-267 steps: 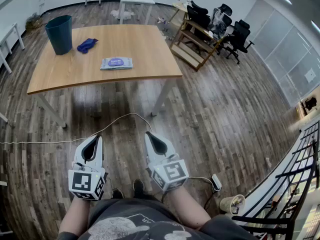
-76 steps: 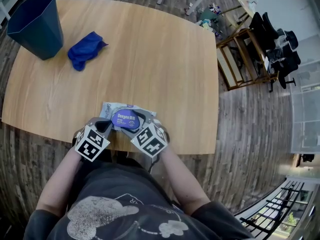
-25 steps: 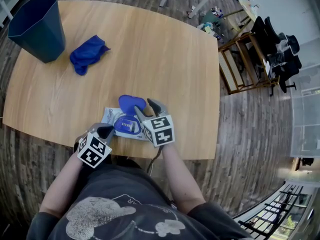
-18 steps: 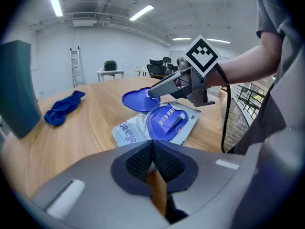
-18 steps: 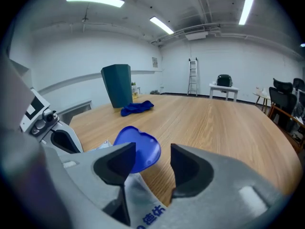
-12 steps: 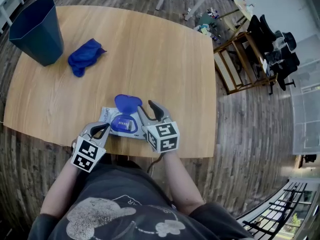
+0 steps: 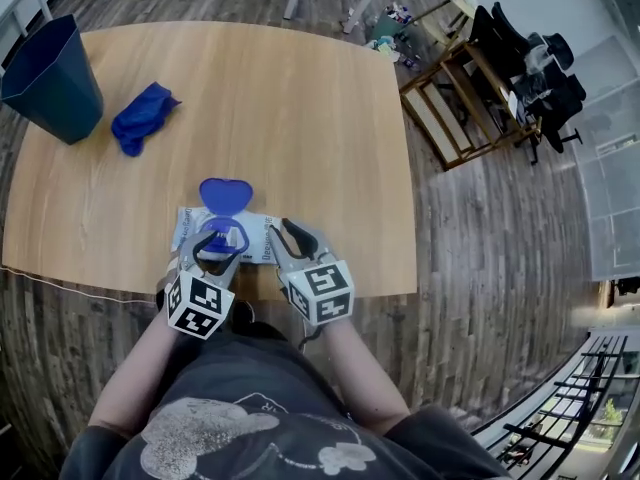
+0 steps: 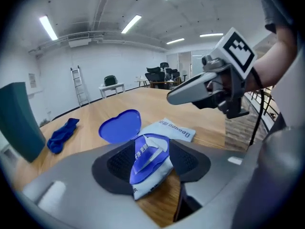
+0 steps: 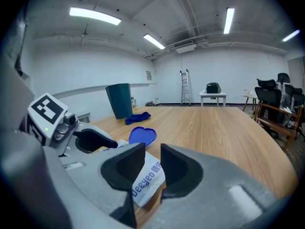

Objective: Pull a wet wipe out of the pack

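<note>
The wet wipe pack point(image 7: 250, 236) lies flat near the table's front edge. Its blue heart-shaped lid point(image 7: 225, 193) is folded back open. My left gripper point(image 7: 218, 240) hangs over the pack's blue opening point(image 8: 148, 157). Its jaws have just been opening and now stand wide on either side of the pack, pads clear of it. A pale fold shows inside the opening. My right gripper point(image 7: 283, 230) is at the pack's right end. Its jaws have just been closing and a narrow gap is left. The pack's printed corner point(image 9: 147, 178) shows in the gap, not pinched.
A dark teal bin point(image 7: 45, 78) and a crumpled blue cloth point(image 7: 140, 118) sit at the table's point(image 7: 300, 118) far left. A wooden shelf unit point(image 7: 450, 98) and office chairs stand beyond the table's right side. A cable runs across the floor in front.
The right gripper has let the lid go and drawn back to the pack's right end, narrowing its jaws. The left gripper has moved forward over the opening and spread wide. The lid lies flat.
</note>
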